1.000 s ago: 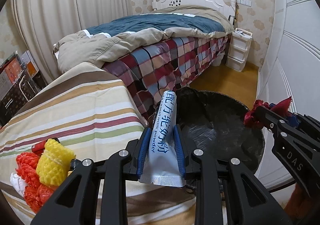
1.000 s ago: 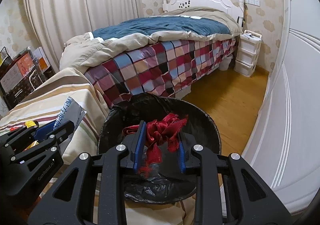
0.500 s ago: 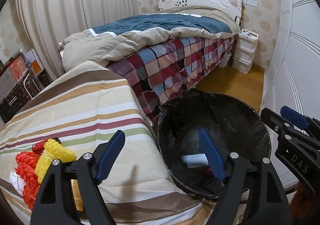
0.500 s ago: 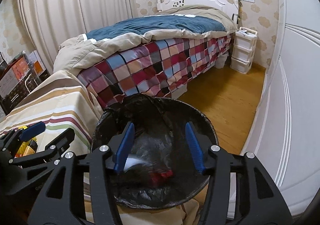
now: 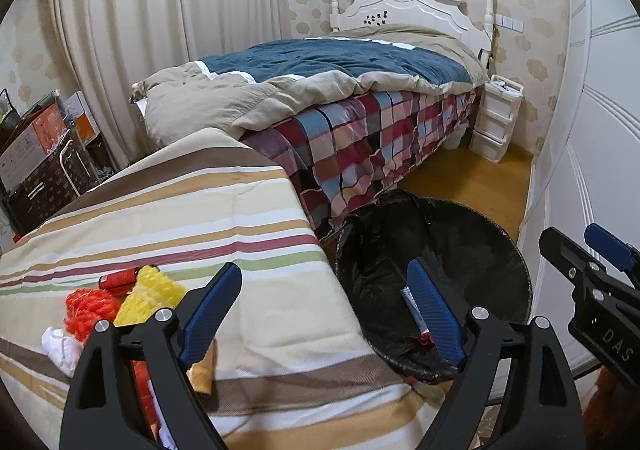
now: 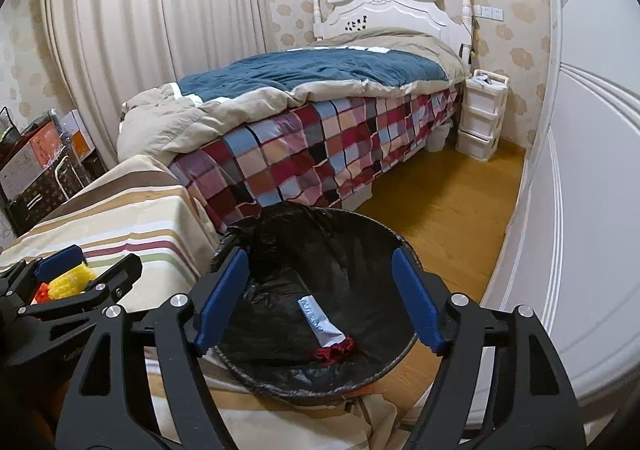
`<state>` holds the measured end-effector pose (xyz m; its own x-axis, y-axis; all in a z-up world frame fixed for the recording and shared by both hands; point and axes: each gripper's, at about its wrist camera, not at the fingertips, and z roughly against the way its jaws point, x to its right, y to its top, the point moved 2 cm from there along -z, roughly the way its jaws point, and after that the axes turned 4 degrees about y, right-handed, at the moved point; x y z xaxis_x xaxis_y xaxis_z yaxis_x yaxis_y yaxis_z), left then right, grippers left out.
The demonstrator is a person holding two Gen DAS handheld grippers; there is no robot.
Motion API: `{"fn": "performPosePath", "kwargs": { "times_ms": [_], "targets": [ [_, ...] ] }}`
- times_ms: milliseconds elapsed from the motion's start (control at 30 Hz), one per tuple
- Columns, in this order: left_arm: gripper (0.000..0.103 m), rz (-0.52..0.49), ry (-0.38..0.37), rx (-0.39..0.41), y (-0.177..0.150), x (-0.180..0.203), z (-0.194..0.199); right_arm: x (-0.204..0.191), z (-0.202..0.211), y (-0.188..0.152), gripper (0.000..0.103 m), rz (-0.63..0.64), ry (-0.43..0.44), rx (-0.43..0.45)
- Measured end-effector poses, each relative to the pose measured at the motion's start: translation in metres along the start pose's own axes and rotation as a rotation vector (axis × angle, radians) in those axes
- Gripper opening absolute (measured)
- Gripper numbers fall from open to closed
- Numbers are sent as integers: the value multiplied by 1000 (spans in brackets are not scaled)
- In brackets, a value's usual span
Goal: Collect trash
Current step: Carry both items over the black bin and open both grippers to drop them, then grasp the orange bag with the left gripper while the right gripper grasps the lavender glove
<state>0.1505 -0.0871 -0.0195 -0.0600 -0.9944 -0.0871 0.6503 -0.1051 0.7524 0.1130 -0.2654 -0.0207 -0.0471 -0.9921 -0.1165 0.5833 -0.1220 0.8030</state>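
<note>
Left gripper (image 5: pixel 326 314) and right gripper (image 6: pixel 320 300): fingers spread wide, nothing between them. Silver sachet (image 6: pixel 320 320) and red scrap (image 6: pixel 334 352) lie in the black-lined bin (image 6: pixel 376 228), below the right fingers. Mesh trash (image 5: pixel 116 300) on the striped desk (image 5: pixel 200 218), beside the left fingers.

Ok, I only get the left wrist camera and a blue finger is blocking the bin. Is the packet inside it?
Observer: Yes. In the right wrist view the whole silver packet lies on the bottom of the black-lined bin.
Operator: Is the red thing in there too?
Observer: Yes. The crumpled red wrapper sits at the packet's near end, touching it.
Operator: Is the other gripper holding anything?
Observer: No. The right gripper is wide open and empty, with the bin showing between its fingers.
</note>
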Motion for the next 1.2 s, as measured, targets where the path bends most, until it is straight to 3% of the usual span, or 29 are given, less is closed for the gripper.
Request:
{"fn": "performPosePath", "kwargs": {
  "times_ms": [433, 933, 1200],
  "targets": [
    [85, 0, 30, 0, -27, -39, 44, -39, 40, -33, 75, 6, 67, -25],
    [85, 112, 141, -32, -89, -145, 89, -119, 69, -81, 75, 120, 207, -85],
    [85, 110, 123, -51, -107, -143, 91, -129, 67, -93, 75, 140, 210, -111]
  ]
}}
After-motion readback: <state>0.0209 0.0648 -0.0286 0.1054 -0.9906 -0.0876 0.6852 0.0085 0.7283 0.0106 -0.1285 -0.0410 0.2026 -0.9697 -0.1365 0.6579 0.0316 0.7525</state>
